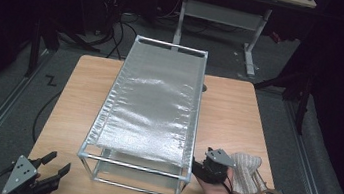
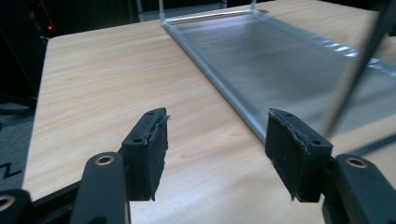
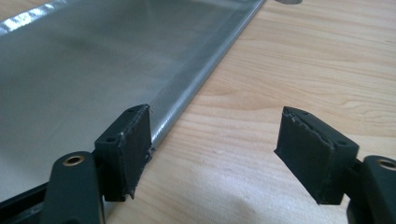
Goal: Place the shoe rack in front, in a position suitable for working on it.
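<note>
A metal-framed rack (image 1: 151,104) with silver fabric shelves stands lengthwise on the wooden table (image 1: 79,95). My left gripper (image 1: 60,161) is open at the table's front left corner, apart from the rack. In the left gripper view its jaws (image 2: 217,140) frame bare table, with the lower shelf (image 2: 280,60) and a rack post (image 2: 355,70) ahead to the right. My right gripper (image 1: 196,165) is open beside the rack's front right corner. In the right gripper view its jaws (image 3: 215,140) straddle the edge of the lower shelf (image 3: 93,60) without gripping it.
A beige knitted slipper (image 1: 245,175) lies on the table just right of the right hand. Bare wood runs along both sides of the rack. Beyond the table stand a desk frame (image 1: 221,15) and floor cables (image 1: 118,29).
</note>
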The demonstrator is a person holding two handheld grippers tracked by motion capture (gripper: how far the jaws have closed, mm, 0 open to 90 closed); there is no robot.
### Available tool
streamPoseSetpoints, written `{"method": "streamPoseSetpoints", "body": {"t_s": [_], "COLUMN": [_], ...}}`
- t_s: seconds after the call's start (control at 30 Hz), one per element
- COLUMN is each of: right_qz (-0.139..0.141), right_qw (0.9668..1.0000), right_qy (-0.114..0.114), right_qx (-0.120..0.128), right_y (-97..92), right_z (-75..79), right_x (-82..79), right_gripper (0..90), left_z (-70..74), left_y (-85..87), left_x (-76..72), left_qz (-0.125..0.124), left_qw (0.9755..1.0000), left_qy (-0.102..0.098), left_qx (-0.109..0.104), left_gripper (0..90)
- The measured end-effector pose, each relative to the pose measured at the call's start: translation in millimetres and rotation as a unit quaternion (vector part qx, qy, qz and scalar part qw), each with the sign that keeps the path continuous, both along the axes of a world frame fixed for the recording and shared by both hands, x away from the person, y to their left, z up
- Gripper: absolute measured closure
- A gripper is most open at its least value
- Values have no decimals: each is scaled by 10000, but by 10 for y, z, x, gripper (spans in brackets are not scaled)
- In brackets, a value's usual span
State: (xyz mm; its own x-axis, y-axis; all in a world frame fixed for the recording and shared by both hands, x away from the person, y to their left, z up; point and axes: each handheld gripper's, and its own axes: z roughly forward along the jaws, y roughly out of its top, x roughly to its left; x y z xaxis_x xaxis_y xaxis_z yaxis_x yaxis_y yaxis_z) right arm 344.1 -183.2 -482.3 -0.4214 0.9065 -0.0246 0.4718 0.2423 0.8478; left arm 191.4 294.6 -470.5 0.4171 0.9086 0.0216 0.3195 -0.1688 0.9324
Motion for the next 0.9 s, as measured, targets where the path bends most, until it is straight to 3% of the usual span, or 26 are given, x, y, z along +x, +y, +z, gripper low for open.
{"method": "streamPoseSetpoints", "body": {"t_s": [0.2,0.33,0.43,0.53,0.63,0.67,0.7,0.73,0.77,0.9], "right_qz": [-15,113,206,265,290,295,293,293,301,338], "right_qw": [9998,9996,9994,9992,9991,9991,9991,9991,9991,9990], "right_qy": [208,241,241,257,264,267,264,264,267,257], "right_qx": [63,137,135,136,140,137,120,120,135,113], "right_y": [31,41,47,48,22,9,-15,-15,-34,-48], "right_z": [-38,-30,-27,-24,-26,-28,-29,-29,-25,-22], "right_x": [82,88,74,60,46,39,17,17,-13,-67], "right_gripper": [272,366,418,433,450,452,462,462,474,480], "left_z": [46,92,86,97,115,118,121,121,121,115], "left_y": [-205,-379,-511,-599,-656,-665,-668,-659,-639,-529], "left_x": [-147,-108,-48,23,61,63,64,63,62,91], "left_qz": [-424,-633,-870,-857,-742,-732,-679,-621,-616,-371], "left_qw": [9990,9974,9956,9957,9961,9957,9957,9956,9953,9956], "left_qy": [-166,-182,-274,-321,-478,-559,-616,-674,-715,-778], "left_qx": [-28,-279,-217,-168,-4,61,148,209,196,355], "left_gripper": [383,380,387,419,514,574,713,713,783,779]}}
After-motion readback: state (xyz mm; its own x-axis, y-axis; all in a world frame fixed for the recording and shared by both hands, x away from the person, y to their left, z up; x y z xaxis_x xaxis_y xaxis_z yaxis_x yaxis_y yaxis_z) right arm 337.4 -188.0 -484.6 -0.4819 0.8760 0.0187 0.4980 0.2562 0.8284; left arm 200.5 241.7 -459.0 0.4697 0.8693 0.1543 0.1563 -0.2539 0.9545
